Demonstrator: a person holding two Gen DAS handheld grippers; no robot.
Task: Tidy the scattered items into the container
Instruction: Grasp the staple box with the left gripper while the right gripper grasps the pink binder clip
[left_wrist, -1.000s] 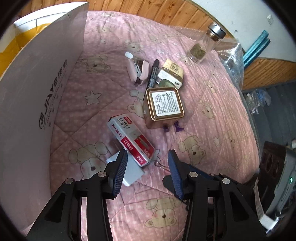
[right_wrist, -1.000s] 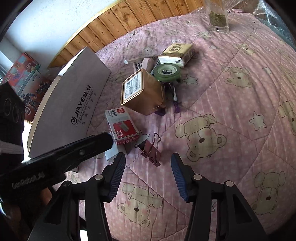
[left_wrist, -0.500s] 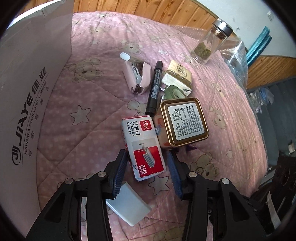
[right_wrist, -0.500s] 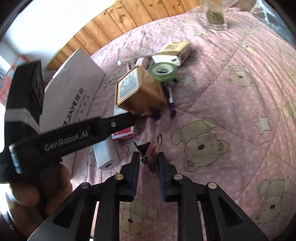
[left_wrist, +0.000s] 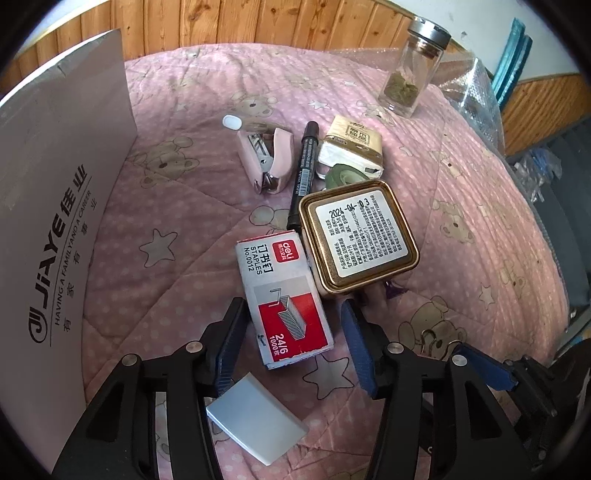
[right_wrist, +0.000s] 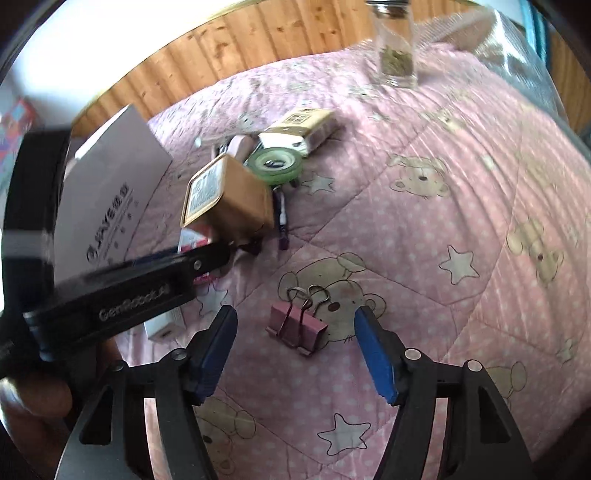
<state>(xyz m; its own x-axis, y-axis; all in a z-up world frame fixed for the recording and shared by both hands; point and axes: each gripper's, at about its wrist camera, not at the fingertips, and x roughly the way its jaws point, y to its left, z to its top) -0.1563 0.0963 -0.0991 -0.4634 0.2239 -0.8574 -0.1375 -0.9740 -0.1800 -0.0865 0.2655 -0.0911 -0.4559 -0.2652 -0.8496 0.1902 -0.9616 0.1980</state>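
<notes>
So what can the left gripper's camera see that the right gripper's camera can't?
Only the left wrist view shows the black marker full length, the open pink stapler and the whole staples box between the open left gripper. Only the right wrist view shows the whole pink binder clip between the open right gripper, plus most of the green tape roll. Both show the gold tin, glass jar and white box.

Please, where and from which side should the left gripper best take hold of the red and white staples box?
Grip the red and white cardboard staples box across its two long side faces, coming down from above. It lies flat on the pink quilt, its near end already between the open left gripper fingers. Its far right side seems to touch the gold square tin.
</notes>
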